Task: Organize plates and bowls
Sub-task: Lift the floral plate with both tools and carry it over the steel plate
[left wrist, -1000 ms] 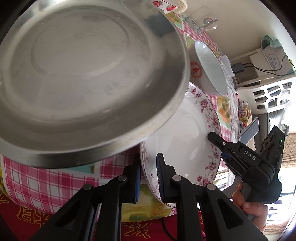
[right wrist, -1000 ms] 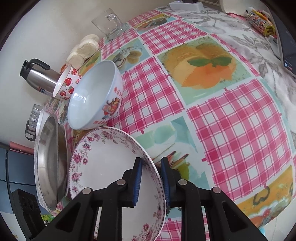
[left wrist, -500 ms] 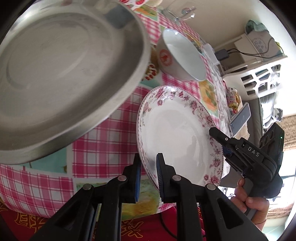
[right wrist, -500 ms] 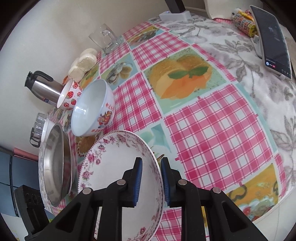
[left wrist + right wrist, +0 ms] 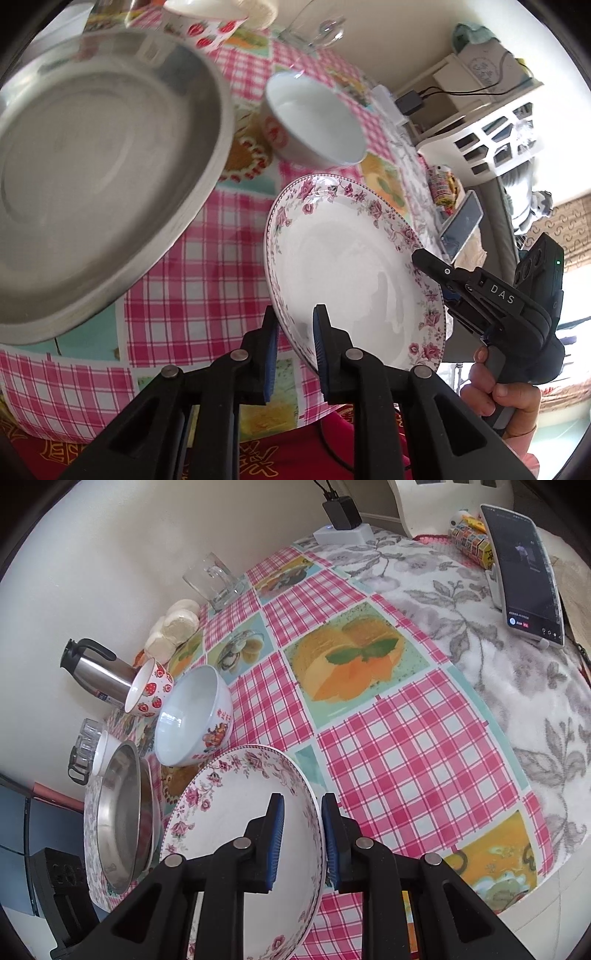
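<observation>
Left wrist view, left to right: steel pan (image 5: 99,184) fills the left side, blurred, tilted, rim up close to the camera. Behind it the strawberry cup (image 5: 201,22) at the top edge and a clear glass mug (image 5: 317,26). White bowl (image 5: 314,118) with a red print stands on the checked cloth of the counter (image 5: 207,266), just behind the floral plate (image 5: 354,273). The floral plate is lifted off the counter and tilted, held at two opposite rim points. Left tongs (image 5: 295,347) nearly closed, blue pads pinching the plate's near rim. Right tongs (image 5: 437,284) come in from the right, clamped on the plate's far rim, with the person's hand (image 5: 498,395) on the handle below. Phone (image 5: 461,229) propped up further right, white plastic basket (image 5: 491,136) behind it.

Right wrist view, left to right: black body of the left tongs at bottom left corner, jaws not seen here. Steel pan (image 5: 122,812) sits inside another floral plate at the counter's left edge, with a glass lidded jar (image 5: 86,749) just behind. Steel thermos (image 5: 96,672) near the wall, strawberry cup (image 5: 147,690) in front of it, white bowl (image 5: 195,716) just right of the cup. Floral plate (image 5: 229,834) in front of the bowl, tilted, right tongs (image 5: 301,842) narrowly open only by the rim's thickness, pads gripping the rim. Glass mug (image 5: 214,579) by the wall, white buns (image 5: 173,627) left of it. Checked counter (image 5: 406,746) bare in the middle, grey leaf-print cloth (image 5: 498,657) on the right part, phone (image 5: 524,568) standing at far right.
</observation>
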A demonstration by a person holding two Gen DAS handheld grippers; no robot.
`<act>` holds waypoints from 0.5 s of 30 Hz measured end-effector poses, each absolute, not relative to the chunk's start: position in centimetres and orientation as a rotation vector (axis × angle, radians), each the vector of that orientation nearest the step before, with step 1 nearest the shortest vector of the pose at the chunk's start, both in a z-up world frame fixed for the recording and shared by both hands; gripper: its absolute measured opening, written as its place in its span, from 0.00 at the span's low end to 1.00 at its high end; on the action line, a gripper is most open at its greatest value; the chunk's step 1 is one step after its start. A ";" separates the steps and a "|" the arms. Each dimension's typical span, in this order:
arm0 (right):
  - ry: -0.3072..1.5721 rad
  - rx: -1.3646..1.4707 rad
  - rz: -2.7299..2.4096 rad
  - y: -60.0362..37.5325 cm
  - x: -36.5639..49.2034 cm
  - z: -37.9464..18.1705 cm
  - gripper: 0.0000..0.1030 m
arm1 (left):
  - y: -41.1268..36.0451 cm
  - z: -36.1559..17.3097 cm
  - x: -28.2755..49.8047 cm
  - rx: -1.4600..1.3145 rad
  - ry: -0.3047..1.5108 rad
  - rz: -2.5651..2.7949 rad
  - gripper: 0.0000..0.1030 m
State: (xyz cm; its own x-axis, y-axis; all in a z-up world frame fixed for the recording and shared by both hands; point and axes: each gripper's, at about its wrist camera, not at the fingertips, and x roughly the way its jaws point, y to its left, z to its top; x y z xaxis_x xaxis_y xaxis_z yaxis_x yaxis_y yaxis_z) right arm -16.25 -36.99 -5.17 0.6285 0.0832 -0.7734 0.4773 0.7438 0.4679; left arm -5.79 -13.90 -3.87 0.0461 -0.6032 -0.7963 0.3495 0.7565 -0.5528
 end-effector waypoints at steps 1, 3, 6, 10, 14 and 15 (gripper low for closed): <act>0.866 0.716 -0.248 -37.1 -16.4 -4.9 0.22 | -13.9 -3.6 -5.8 -0.233 1.328 -0.747 0.18; 0.843 0.714 -0.248 -37.2 -16.7 -4.4 0.22 | -14.2 -2.9 -5.9 -0.230 1.302 -0.764 0.18; 0.809 0.713 -0.246 -37.3 -17.1 -3.7 0.22 | -14.4 -2.1 -6.0 -0.221 1.268 -0.777 0.19; 0.765 0.707 -0.226 -37.0 -17.3 -2.6 0.22 | -14.0 -1.1 -5.6 -0.234 1.227 -0.779 0.19; 0.759 0.683 -0.214 -36.2 -16.7 -2.2 0.22 | -13.5 -0.4 -5.3 -0.229 1.196 -0.769 0.19; 0.759 0.676 -0.214 -35.9 -16.6 -2.1 0.22 | -13.3 -0.3 -5.2 -0.228 1.190 -0.768 0.19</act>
